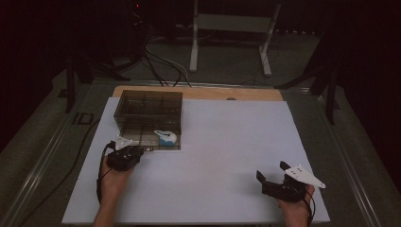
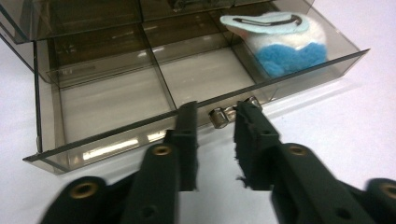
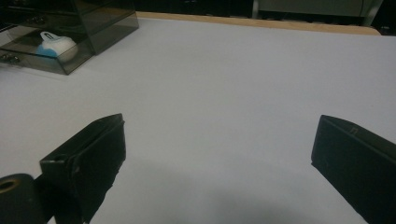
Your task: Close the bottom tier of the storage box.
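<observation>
A smoked clear box (image 1: 149, 109) sits at the far left of the white sheet (image 1: 227, 156), with its bottom drawer (image 2: 154, 93) pulled out toward the person. The drawer is split into compartments. A blue and white fluffy pad (image 2: 285, 44) with a pale clip on top lies in the front compartment at the drawer's right end as the high view shows it; the compartments beside it hold nothing.

The left gripper (image 2: 215, 122) is at the drawer's front wall, its jaws narrowly apart on either side of the small metal knob (image 2: 219, 115). The right-hand jaw looks to touch the knob; the other stands just off it. Nothing lies between the jaws and the knob.

The right gripper (image 1: 274, 176) rests low over the sheet near the front right corner, well apart from the box, its jaws spread wide and holding nothing. The sheet between it and the box is bare.

Beyond the table's wooden far edge (image 1: 203, 92), cables (image 1: 161, 64) and a pale stand (image 1: 231, 33) lie on the dark floor.
</observation>
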The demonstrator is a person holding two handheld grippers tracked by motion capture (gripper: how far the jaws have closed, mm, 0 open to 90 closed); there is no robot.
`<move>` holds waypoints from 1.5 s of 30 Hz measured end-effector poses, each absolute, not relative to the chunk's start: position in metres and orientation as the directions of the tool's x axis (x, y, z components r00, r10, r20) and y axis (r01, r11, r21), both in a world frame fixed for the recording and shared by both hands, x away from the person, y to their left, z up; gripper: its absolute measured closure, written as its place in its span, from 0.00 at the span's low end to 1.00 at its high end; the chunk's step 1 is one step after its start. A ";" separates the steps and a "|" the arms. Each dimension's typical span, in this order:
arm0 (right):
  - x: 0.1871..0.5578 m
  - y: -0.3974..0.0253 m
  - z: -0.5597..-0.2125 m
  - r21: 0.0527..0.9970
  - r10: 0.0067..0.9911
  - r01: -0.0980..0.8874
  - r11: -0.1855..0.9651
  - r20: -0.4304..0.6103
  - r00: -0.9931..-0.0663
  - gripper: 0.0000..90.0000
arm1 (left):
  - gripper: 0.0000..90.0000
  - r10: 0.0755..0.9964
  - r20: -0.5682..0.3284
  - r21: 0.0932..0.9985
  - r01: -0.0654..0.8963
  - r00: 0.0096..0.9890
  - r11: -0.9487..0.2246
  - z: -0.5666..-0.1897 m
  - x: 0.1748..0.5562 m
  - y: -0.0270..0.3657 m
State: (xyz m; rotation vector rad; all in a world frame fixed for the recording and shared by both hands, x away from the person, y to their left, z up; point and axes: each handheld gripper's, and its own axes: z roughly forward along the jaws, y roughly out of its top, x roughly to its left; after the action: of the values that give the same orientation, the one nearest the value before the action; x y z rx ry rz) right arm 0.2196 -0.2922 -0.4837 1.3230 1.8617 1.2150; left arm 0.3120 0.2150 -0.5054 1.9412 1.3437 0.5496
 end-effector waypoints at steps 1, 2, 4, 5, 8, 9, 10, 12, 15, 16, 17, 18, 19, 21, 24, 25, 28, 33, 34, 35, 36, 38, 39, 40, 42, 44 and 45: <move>0.220 -0.292 -0.484 0.895 0.928 0.434 0.108 0.066 -0.366 0.03 | 0.90 0.929 -0.047 0.746 0.631 0.366 -0.211 -0.505 0.312 0.215; 0.220 -0.292 -0.484 0.894 0.928 0.435 0.108 0.065 -0.366 0.03 | 0.95 0.930 -0.049 0.747 0.632 0.363 -0.207 -0.506 0.313 0.216; 0.220 -0.292 -0.484 0.894 0.928 0.434 0.109 0.065 -0.366 0.03 | 1.00 0.934 -0.049 0.745 0.636 0.354 -0.203 -0.506 0.313 0.216; 0.220 -0.292 -0.484 0.894 0.928 0.434 0.109 0.065 -0.367 0.03 | 1.00 0.934 -0.045 0.741 0.639 0.354 -0.206 -0.507 0.314 0.216; 0.220 -0.292 -0.484 0.895 0.927 0.433 0.111 0.063 -0.369 0.03 | 1.00 0.934 -0.037 0.732 0.646 0.355 -0.216 -0.509 0.315 0.215; 0.220 -0.292 -0.484 0.895 0.927 0.433 0.112 0.062 -0.369 0.03 | 1.00 0.935 -0.034 0.730 0.648 0.353 -0.217 -0.509 0.315 0.215; 0.220 -0.292 -0.484 0.895 0.927 0.433 0.112 0.062 -0.369 0.03 | 1.00 0.936 -0.033 0.728 0.650 0.352 -0.218 -0.510 0.315 0.215; 0.220 -0.292 -0.484 0.894 0.927 0.433 0.112 0.062 -0.369 0.03 | 1.00 0.937 -0.028 0.723 0.654 0.349 -0.222 -0.511 0.316 0.214; 0.220 -0.292 -0.484 0.894 0.927 0.433 0.112 0.062 -0.369 0.03 | 1.00 0.939 -0.022 0.717 0.660 0.344 -0.224 -0.513 0.317 0.213; 0.220 -0.292 -0.484 0.894 0.927 0.433 0.114 0.061 -0.370 0.03 | 1.00 0.939 -0.021 0.714 0.662 0.344 -0.227 -0.513 0.318 0.213; 0.220 -0.292 -0.484 0.894 0.927 0.433 0.113 0.061 -0.369 0.03 | 1.00 0.940 -0.019 0.714 0.663 0.342 -0.226 -0.514 0.318 0.213; 0.220 -0.292 -0.484 0.894 0.927 0.433 0.112 0.062 -0.369 0.03 | 1.00 0.940 -0.014 0.712 0.664 0.340 -0.230 -0.514 0.318 0.213; 0.220 -0.292 -0.484 0.894 0.928 0.433 0.113 0.062 -0.369 0.03 | 1.00 0.941 -0.008 0.709 0.666 0.337 -0.233 -0.515 0.318 0.213; 0.220 -0.292 -0.484 0.895 0.928 0.433 0.111 0.062 -0.367 0.03 | 1.00 0.942 -0.002 0.704 0.670 0.335 -0.236 -0.516 0.319 0.213; 0.220 -0.292 -0.484 0.894 0.929 0.434 0.110 0.063 -0.365 0.03 | 1.00 0.943 0.001 0.696 0.676 0.334 -0.240 -0.518 0.320 0.214; 0.220 -0.292 -0.484 0.895 0.929 0.433 0.111 0.062 -0.366 0.03 | 1.00 0.943 0.003 0.694 0.678 0.332 -0.241 -0.518 0.321 0.214; 0.220 -0.292 -0.484 0.894 0.928 0.433 0.113 0.060 -0.367 0.03 | 1.00 0.943 0.000 0.692 0.681 0.334 -0.241 -0.519 0.322 0.213; 0.220 -0.292 -0.484 0.894 0.930 0.434 0.110 0.062 -0.363 0.03 | 1.00 0.943 -0.003 0.688 0.685 0.333 -0.240 -0.520 0.324 0.210; 0.220 -0.292 -0.484 0.894 0.930 0.434 0.108 0.064 -0.362 0.03 | 1.00 0.943 -0.003 0.688 0.685 0.333 -0.240 -0.520 0.324 0.210; 0.220 -0.292 -0.484 0.895 0.930 0.434 0.109 0.063 -0.363 0.03 | 1.00 0.943 -0.004 0.687 0.686 0.334 -0.240 -0.519 0.325 0.209; 0.220 -0.292 -0.484 0.895 0.930 0.433 0.109 0.062 -0.363 0.03 | 1.00 0.943 -0.004 0.687 0.686 0.333 -0.239 -0.519 0.325 0.209; 0.220 -0.292 -0.484 0.895 0.930 0.433 0.109 0.062 -0.363 0.03 | 1.00 0.943 -0.003 0.686 0.686 0.334 -0.241 -0.519 0.326 0.209; 0.220 -0.292 -0.484 0.895 0.930 0.433 0.109 0.062 -0.362 0.03 | 1.00 0.943 -0.004 0.686 0.687 0.334 -0.240 -0.519 0.327 0.209; 0.220 -0.293 -0.484 0.895 0.930 0.433 0.109 0.062 -0.362 0.03 | 1.00 0.943 -0.006 0.687 0.687 0.333 -0.238 -0.519 0.327 0.208; 0.220 -0.293 -0.484 0.895 0.930 0.433 0.109 0.062 -0.361 0.03 | 1.00 0.944 -0.009 0.688 0.687 0.330 -0.234 -0.518 0.328 0.208; 0.220 -0.293 -0.484 0.895 0.931 0.433 0.107 0.063 -0.361 0.03 | 1.00 0.944 -0.012 0.688 0.688 0.329 -0.231 -0.518 0.329 0.208; 0.220 -0.293 -0.484 0.895 0.931 0.433 0.107 0.063 -0.360 0.03 | 1.00 0.944 -0.011 0.687 0.689 0.329 -0.232 -0.518 0.330 0.208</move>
State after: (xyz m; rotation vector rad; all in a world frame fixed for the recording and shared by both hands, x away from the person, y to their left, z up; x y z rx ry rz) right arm 0.2196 -0.2926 -0.4837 1.3254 1.8558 1.2101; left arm 0.3297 0.2077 -0.5183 2.0029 1.4296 0.5558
